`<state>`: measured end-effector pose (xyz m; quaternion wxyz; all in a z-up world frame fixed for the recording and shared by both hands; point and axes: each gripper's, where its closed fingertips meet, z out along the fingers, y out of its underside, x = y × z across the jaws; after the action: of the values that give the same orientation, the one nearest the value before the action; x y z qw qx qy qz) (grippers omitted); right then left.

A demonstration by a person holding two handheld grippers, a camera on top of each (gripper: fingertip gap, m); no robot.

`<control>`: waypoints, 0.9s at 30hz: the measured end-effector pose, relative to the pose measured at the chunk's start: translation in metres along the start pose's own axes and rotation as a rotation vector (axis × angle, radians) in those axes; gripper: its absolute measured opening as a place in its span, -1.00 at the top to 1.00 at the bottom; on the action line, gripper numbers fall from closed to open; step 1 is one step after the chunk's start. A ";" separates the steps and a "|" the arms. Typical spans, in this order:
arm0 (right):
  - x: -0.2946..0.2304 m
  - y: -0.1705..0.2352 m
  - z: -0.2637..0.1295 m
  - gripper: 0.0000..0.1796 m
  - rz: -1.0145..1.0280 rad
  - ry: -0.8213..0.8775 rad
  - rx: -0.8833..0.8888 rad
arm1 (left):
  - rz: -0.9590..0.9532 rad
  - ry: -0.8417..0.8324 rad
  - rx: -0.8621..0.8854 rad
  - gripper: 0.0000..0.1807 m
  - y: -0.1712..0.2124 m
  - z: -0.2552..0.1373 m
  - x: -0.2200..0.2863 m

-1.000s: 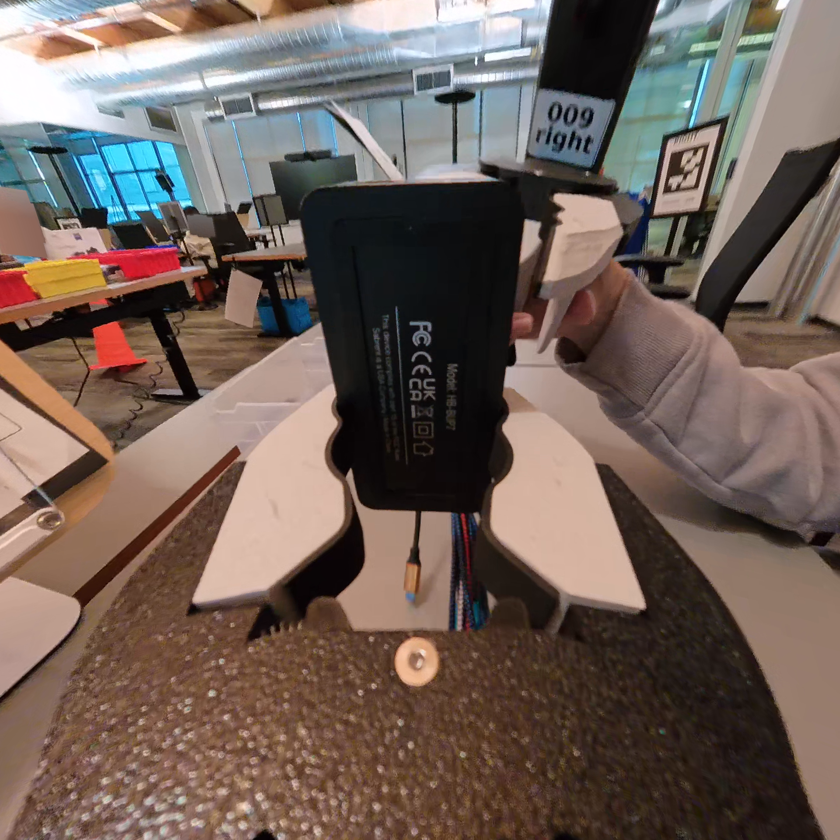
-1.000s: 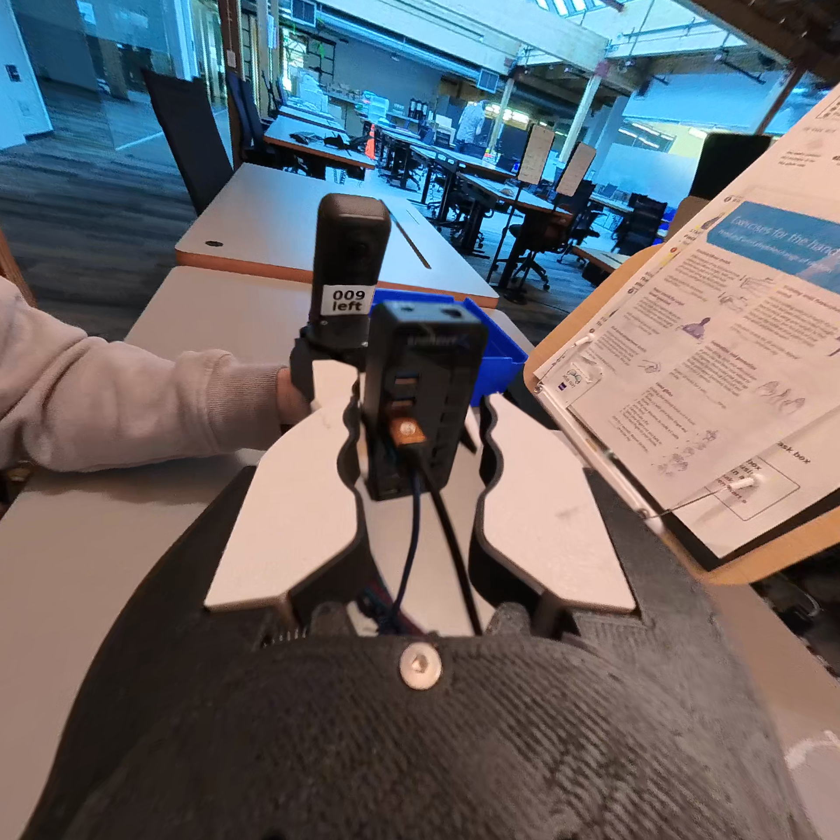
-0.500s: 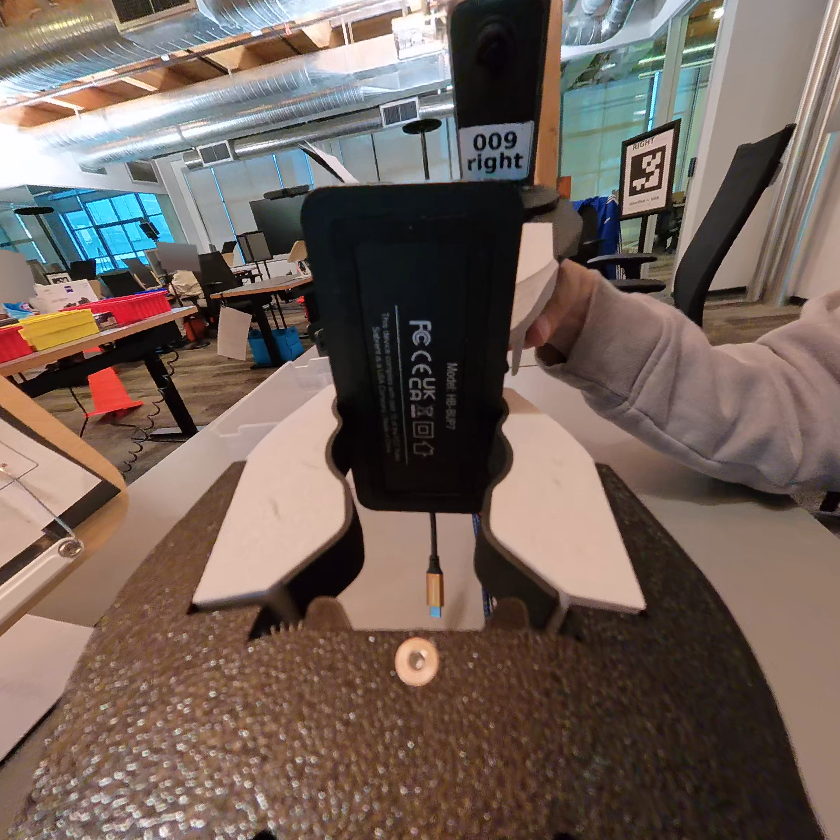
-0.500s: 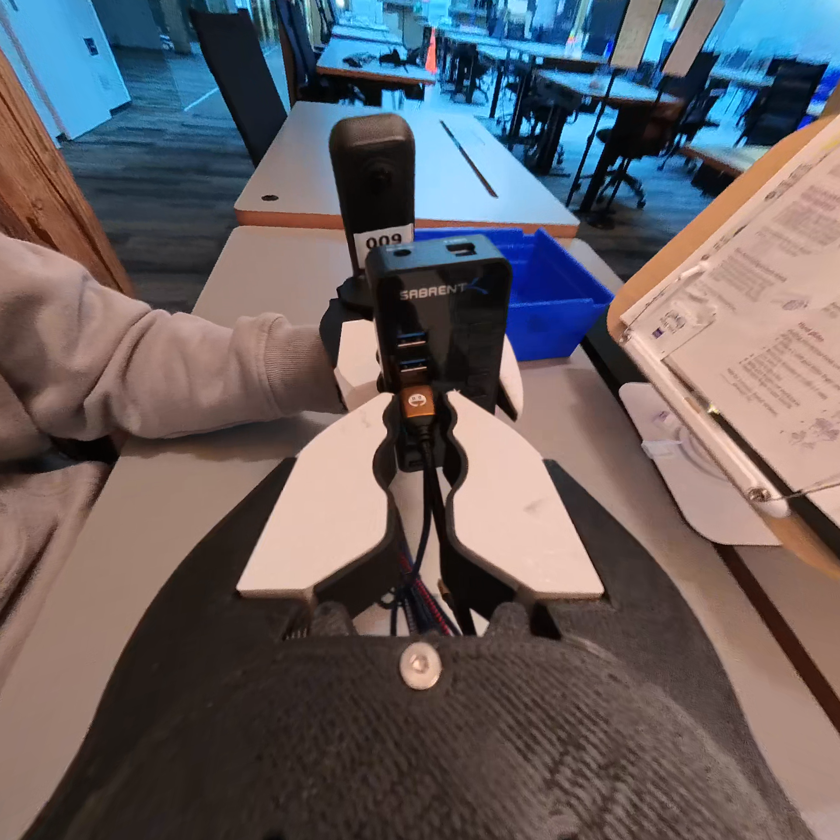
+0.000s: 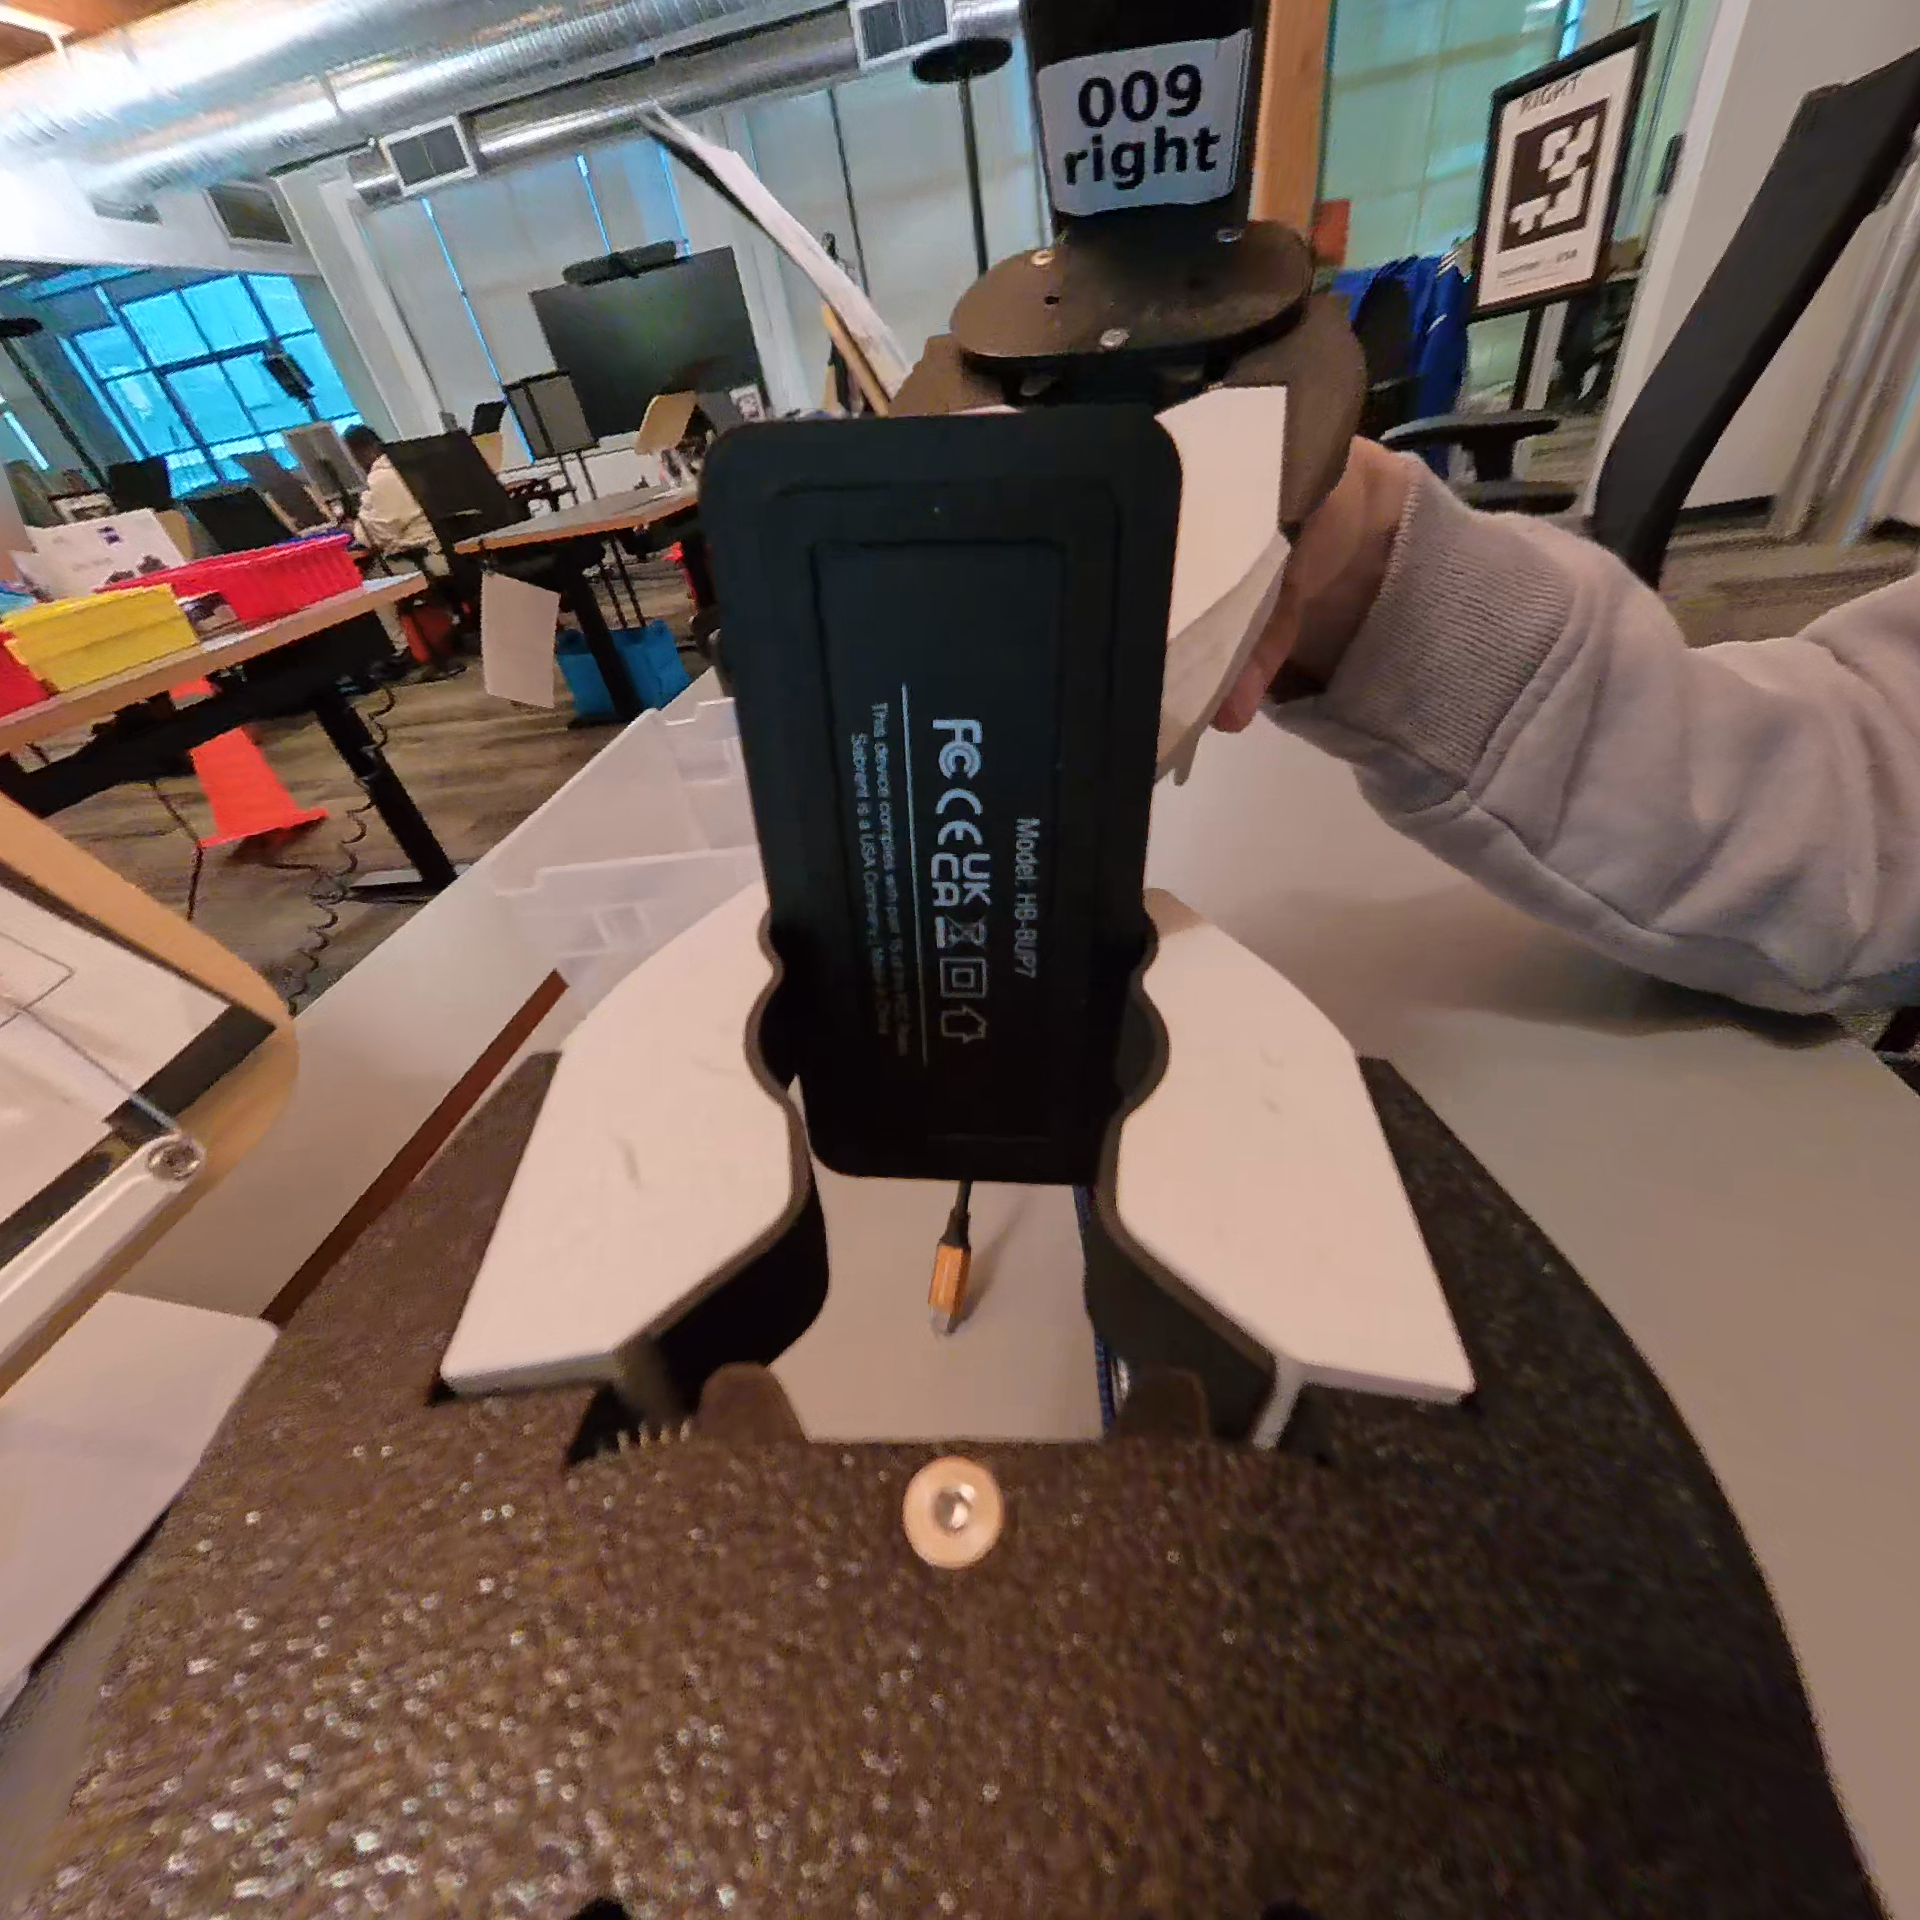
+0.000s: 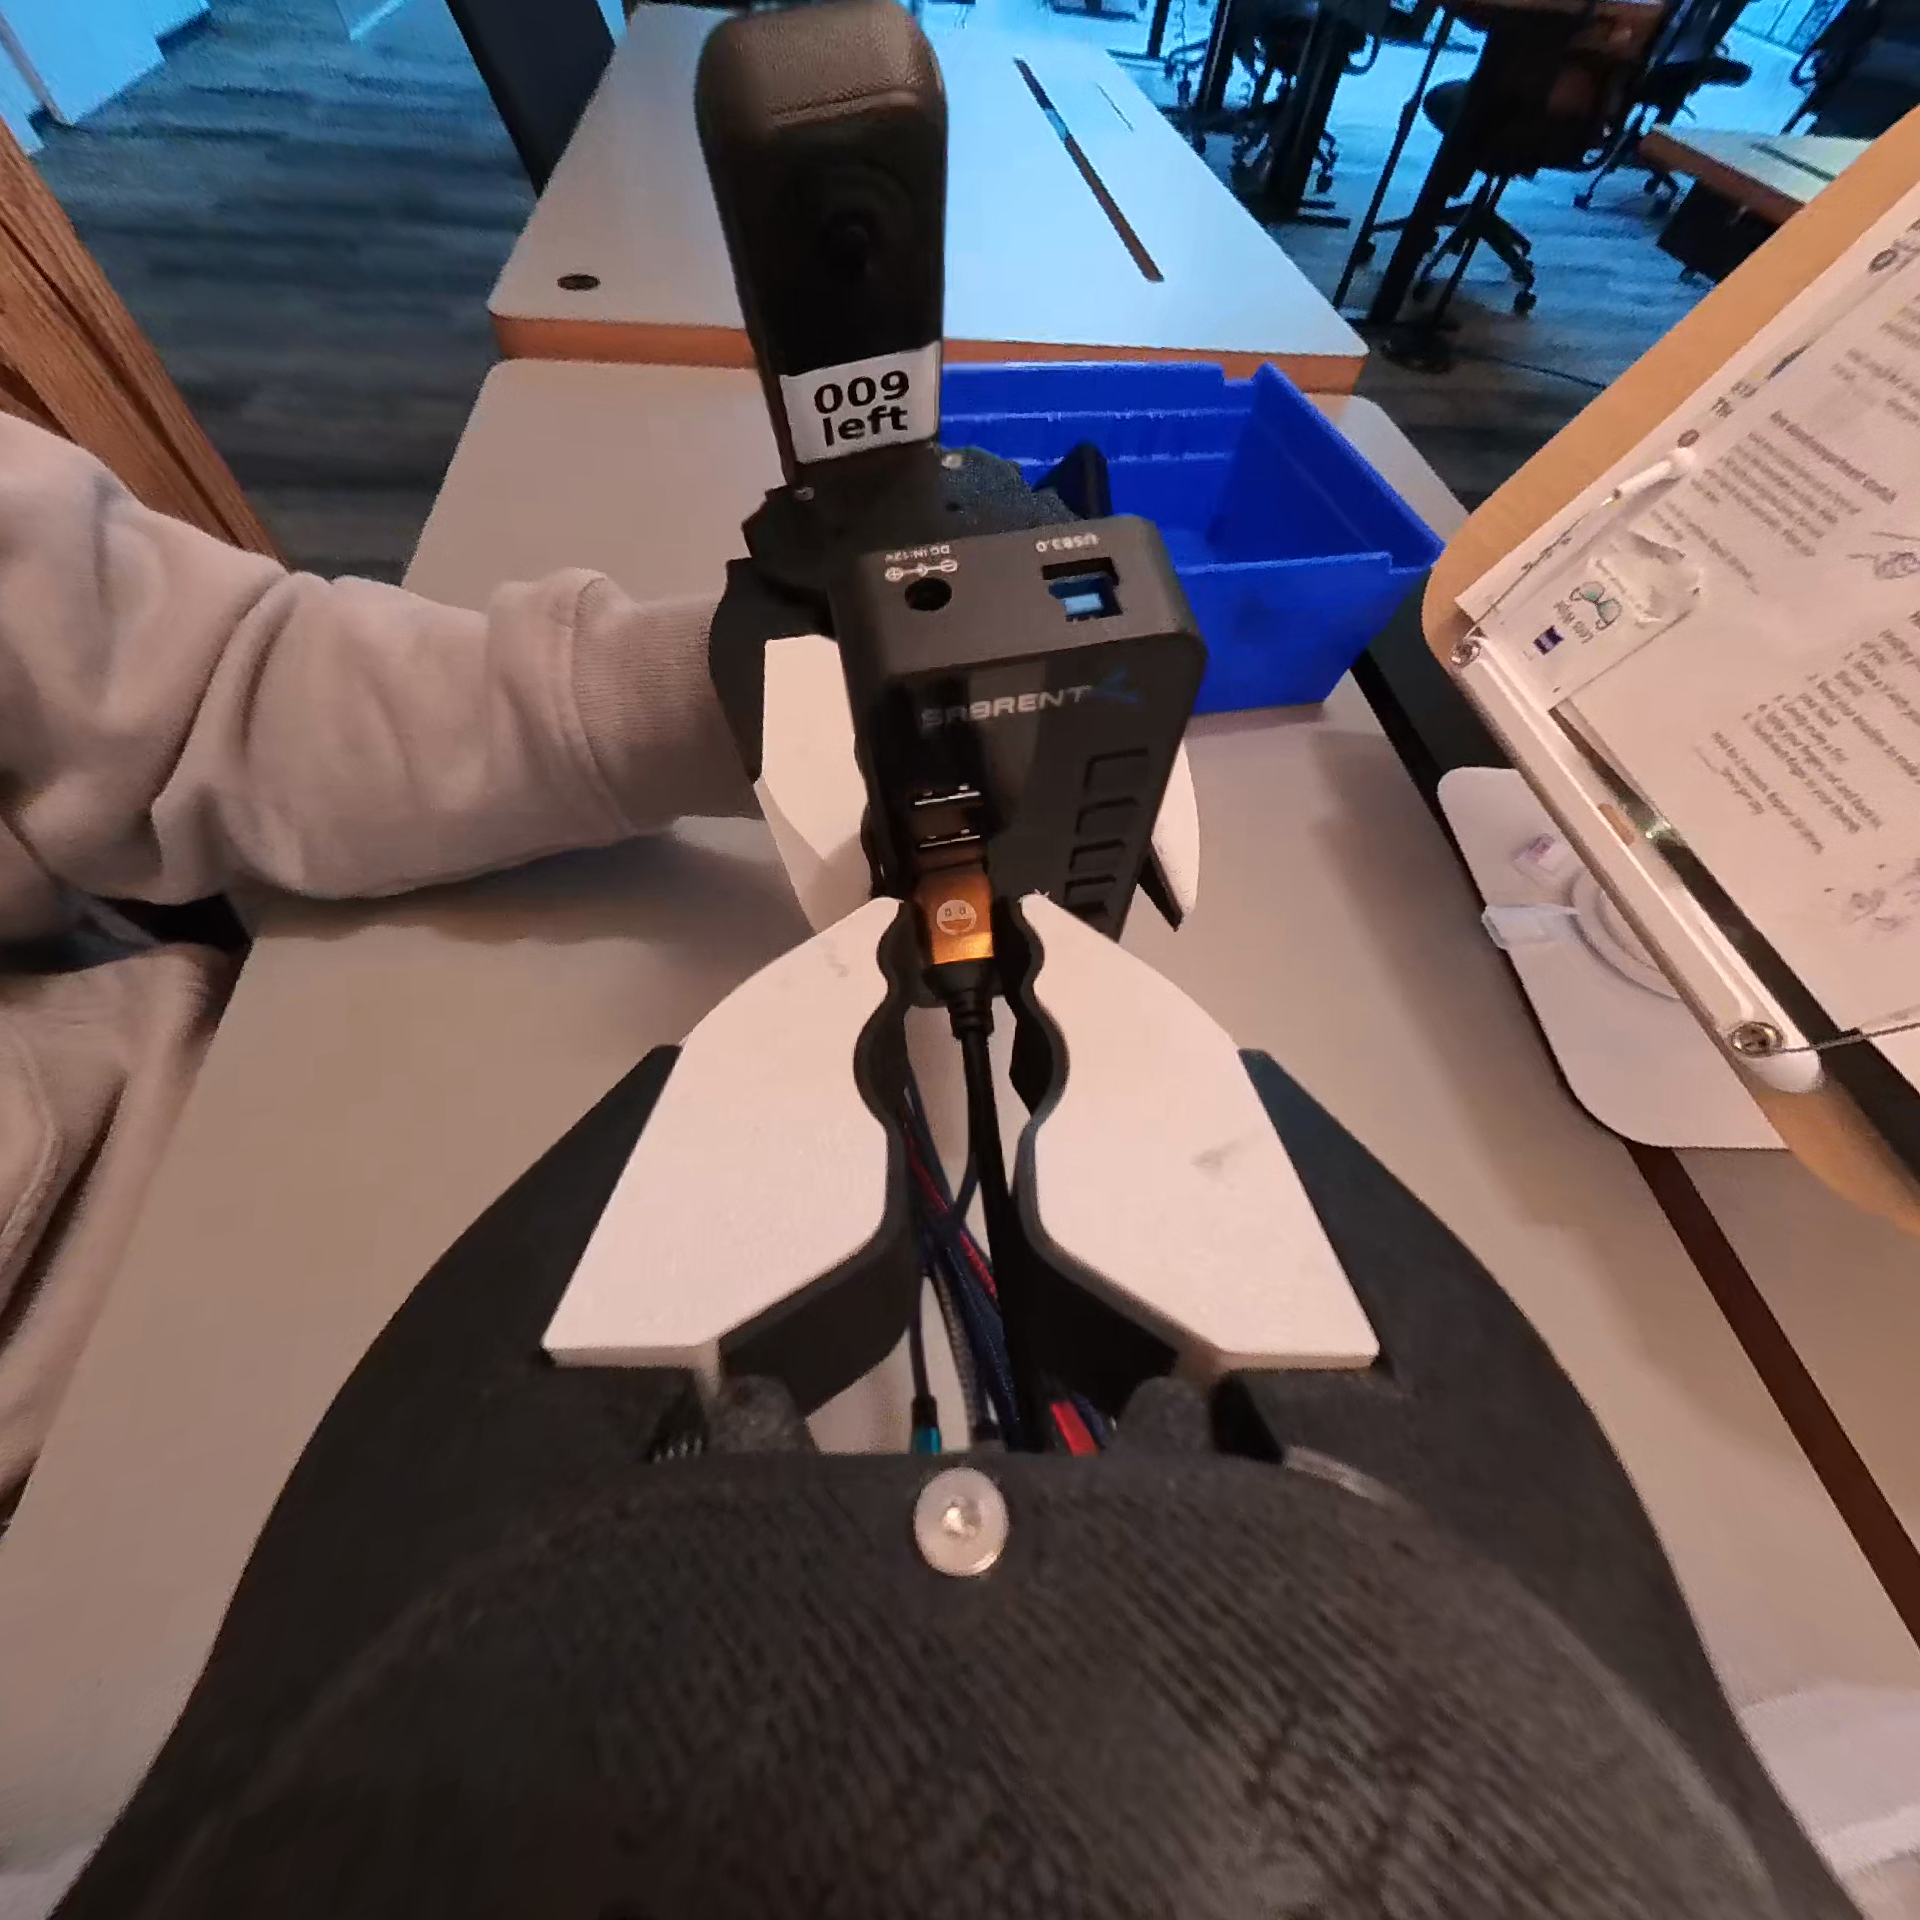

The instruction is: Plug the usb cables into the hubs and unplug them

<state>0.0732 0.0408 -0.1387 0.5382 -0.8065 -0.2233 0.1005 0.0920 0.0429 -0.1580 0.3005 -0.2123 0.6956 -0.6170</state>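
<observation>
In the left wrist view my left gripper (image 5: 961, 935) is shut on a black USB hub (image 5: 945, 727), held upright off the table with its labelled back toward the camera. An orange connector (image 5: 951, 1273) dangles on a thin cable below the hub. In the right wrist view the hub (image 6: 1023, 707) shows its port side. My right gripper (image 6: 956, 920) is shut on an orange USB plug (image 6: 953, 925) seated in the third port down. The plug's black cable (image 6: 982, 1091) runs back between the fingers over a bundle of blue and red cables (image 6: 951, 1278).
A blue bin (image 6: 1288, 540) stands behind the hub on the grey table (image 6: 468, 1039). A wooden document stand with papers (image 6: 1714, 675) is at the right, also seen in the left wrist view (image 5: 114, 1039). A translucent white bin (image 5: 623, 831) is beyond the hub. Grey sleeves (image 6: 312, 727) reach in.
My right gripper went from open to shut on the orange plug in the hub. The left gripper kept hold of the hub, which now shows its top end in the right wrist view.
</observation>
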 end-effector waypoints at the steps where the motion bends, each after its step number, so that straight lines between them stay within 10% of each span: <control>1: -0.001 -0.001 0.000 0.83 -0.002 -0.007 0.004 | 0.001 -0.001 -0.012 0.33 -0.001 -0.001 0.001; 27: 0.004 0.012 0.014 0.83 -0.021 0.041 -0.105 | 0.090 -0.064 0.003 0.33 0.001 -0.007 -0.010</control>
<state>0.0744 0.0506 -0.1545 0.5005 -0.8332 -0.2255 0.0663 0.0941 0.0549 -0.1568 0.3504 -0.2002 0.6936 -0.5967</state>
